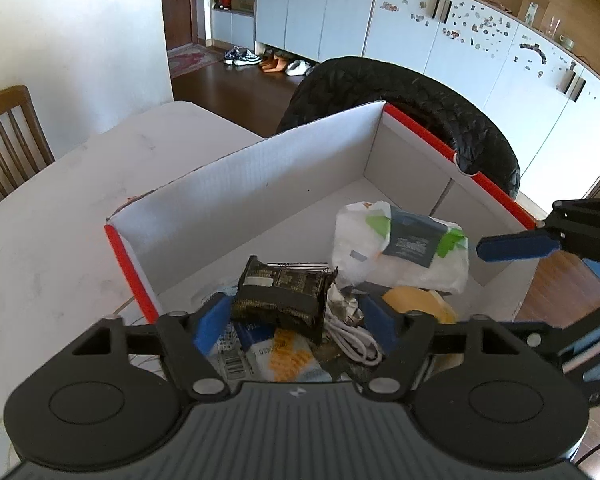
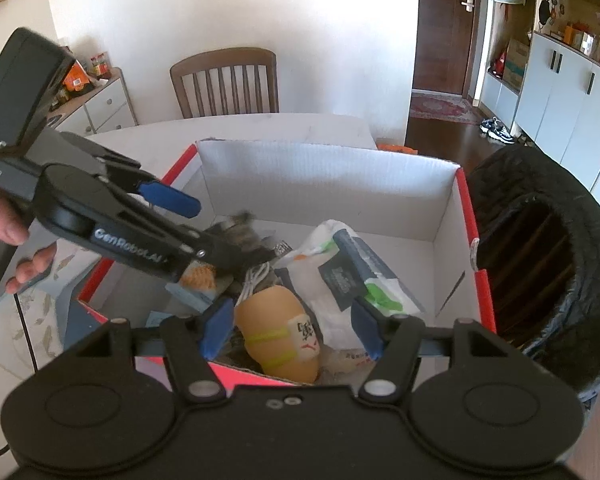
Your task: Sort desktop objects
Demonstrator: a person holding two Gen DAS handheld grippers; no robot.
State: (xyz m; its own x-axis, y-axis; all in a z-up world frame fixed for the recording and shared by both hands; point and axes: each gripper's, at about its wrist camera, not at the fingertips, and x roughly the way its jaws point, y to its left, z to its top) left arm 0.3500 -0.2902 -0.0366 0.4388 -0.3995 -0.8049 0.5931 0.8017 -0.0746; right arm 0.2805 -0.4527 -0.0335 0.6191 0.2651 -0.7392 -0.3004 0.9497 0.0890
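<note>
Two handheld grippers hover over a white cardboard box w/ red rim [image 1: 420,128] on a pale table, both tilted down into it. Left gripper [image 1: 296,320]: fingers apart, straddling a dark crinkled snack packet [image 1: 282,294] w/o pressing it. Right gripper [image 2: 290,330]: fingers apart around a tan rounded bottle w/ yellow bands [image 2: 278,330], not gripping. White plastic wipes pack [image 2: 352,276] & white coiled cable [image 1: 354,340] lie inside too. Items look already sorted into the box.
</note>
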